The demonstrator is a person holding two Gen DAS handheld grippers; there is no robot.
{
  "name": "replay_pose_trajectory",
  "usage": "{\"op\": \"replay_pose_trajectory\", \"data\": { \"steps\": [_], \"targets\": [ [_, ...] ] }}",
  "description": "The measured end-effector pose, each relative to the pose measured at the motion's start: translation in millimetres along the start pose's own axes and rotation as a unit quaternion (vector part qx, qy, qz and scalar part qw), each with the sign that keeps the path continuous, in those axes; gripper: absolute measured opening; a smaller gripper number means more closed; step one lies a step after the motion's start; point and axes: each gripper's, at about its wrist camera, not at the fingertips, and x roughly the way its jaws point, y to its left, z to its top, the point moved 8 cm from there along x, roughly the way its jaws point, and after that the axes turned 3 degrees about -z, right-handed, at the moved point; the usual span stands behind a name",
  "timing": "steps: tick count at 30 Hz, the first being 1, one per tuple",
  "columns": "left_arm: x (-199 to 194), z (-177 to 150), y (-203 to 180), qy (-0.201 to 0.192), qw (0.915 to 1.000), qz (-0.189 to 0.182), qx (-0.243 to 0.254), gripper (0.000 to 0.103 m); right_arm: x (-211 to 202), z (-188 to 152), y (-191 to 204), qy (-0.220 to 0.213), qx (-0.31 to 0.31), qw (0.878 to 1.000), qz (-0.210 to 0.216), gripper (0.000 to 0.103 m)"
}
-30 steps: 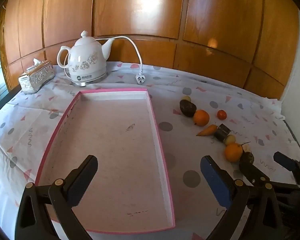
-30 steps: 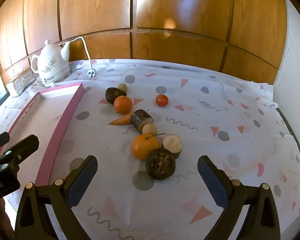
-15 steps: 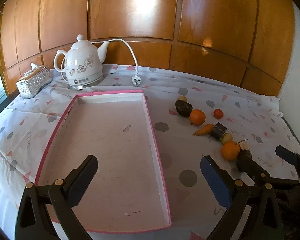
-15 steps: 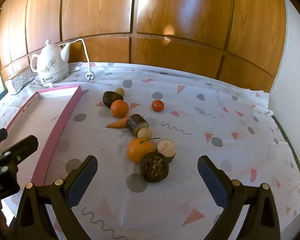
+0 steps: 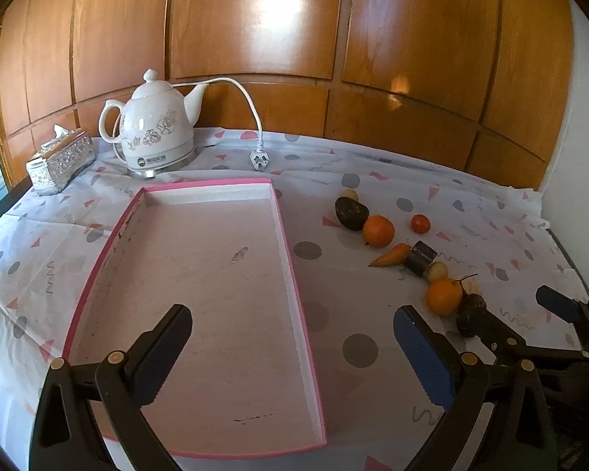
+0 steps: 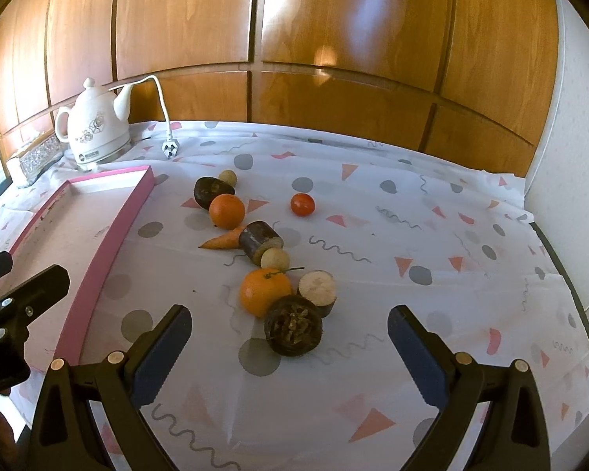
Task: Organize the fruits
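1. Since a second ago both cameras have drawn back and risen slightly; the fruits sit lower and smaller in view, none displaced.
2. The right gripper (image 6: 290, 347) stands wide open, empty; the dark wrinkled round fruit (image 6: 293, 330) lies between its fingers, touching the stemmed orange tangerine (image 6: 264, 291) at 11 o'clock.
3. The left gripper (image 5: 292, 347) is likewise spread, empty, over the pink-rimmed shallow cardboard tray (image 5: 296, 294).
4. The white floral ceramic kettle (image 5: 156, 129) bears a dark label, unreadable.
5. A white cloth with dots and triangles (image 6: 412, 235) covers the table; glossy wooden panelling (image 6: 333, 39) stands behind.
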Motion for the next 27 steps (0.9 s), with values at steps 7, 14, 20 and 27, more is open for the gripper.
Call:
{"op": "replay_pose_trajectory", "data": {
  "steps": [7, 14, 20, 27],
  "targets": [
    [-1.1, 0.7, -1.6, -0.001, 1.0000, -0.005, -0.001, 0.103, -0.6, -1.3, -3.1, -0.002, 0.000, 1.000, 0.000, 0.102],
    [-1.7, 0.6, -5.2, 0.001, 0.9999, -0.012, 0.003, 0.103, -0.8, -1.4, -2.9, -0.002, 0.001, 1.000, 0.002, 0.102],
    [-1.6, 0.6, -7.4, 0.002, 0.9999, -0.010, 0.007, 0.103, -0.6, -1.9, -6.2, 0.001, 0.004, 1.000, 0.004, 0.102],
    [2.0, -2.3, -15.4, 0.013, 0.9995, -0.019, 0.019, 0.103, 1.9, -6.1, -15.1, 0.008, 0.010, 0.999, 0.041, 0.098]
  ]
}}
